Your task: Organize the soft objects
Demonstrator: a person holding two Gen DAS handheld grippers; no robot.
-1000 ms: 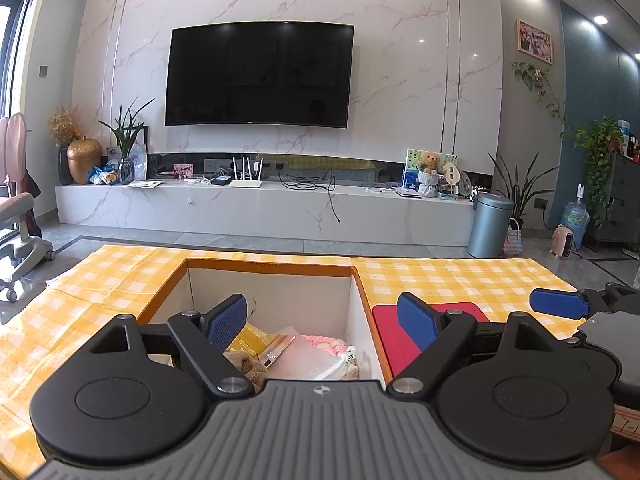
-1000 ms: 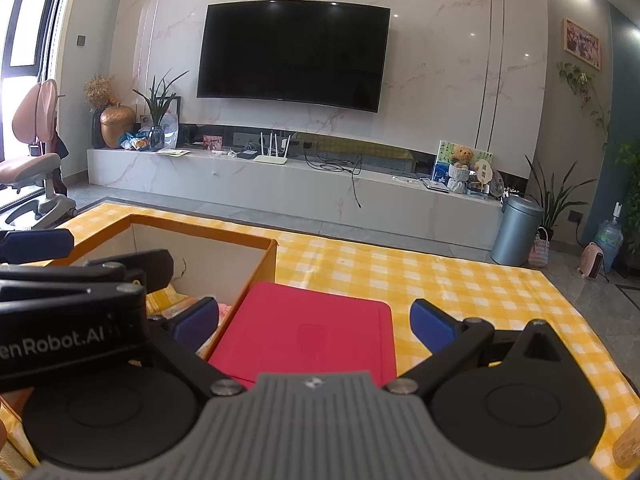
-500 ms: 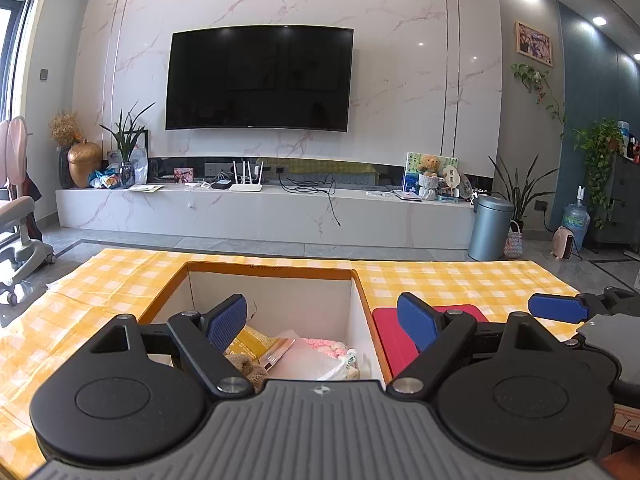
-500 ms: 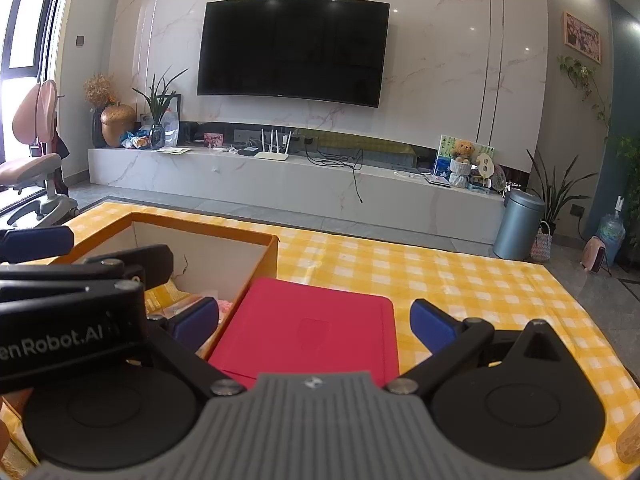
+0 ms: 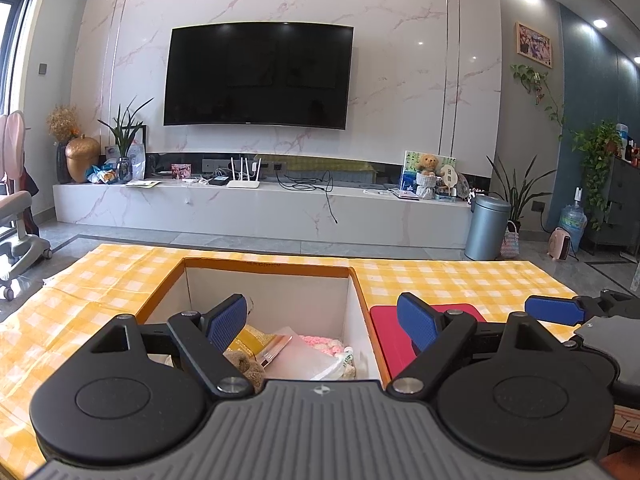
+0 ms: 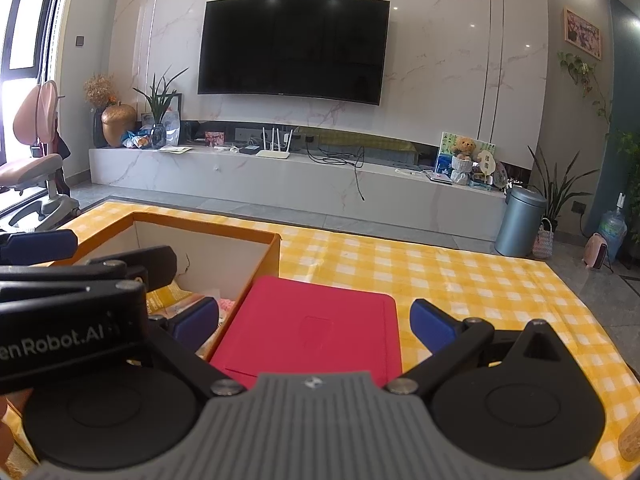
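- The left gripper (image 5: 322,322), blue-padded jaws spread and empty, hangs over the open orange-rimmed cardboard box (image 5: 362,296) on the yellow checked tablecloth (image 6: 460,276).
- Inside the box lie soft things: a brown plush toy (image 5: 244,366), a clear plastic bag (image 5: 304,360), something pink and fluffy (image 5: 324,344).
- The right gripper (image 6: 314,322), also spread and empty, hangs over the flat red lid (image 6: 316,332), just beside the box's right wall.

orange box (image 5: 362,286), red lid (image 6: 316,330), yellow-checked cloth (image 6: 460,276)
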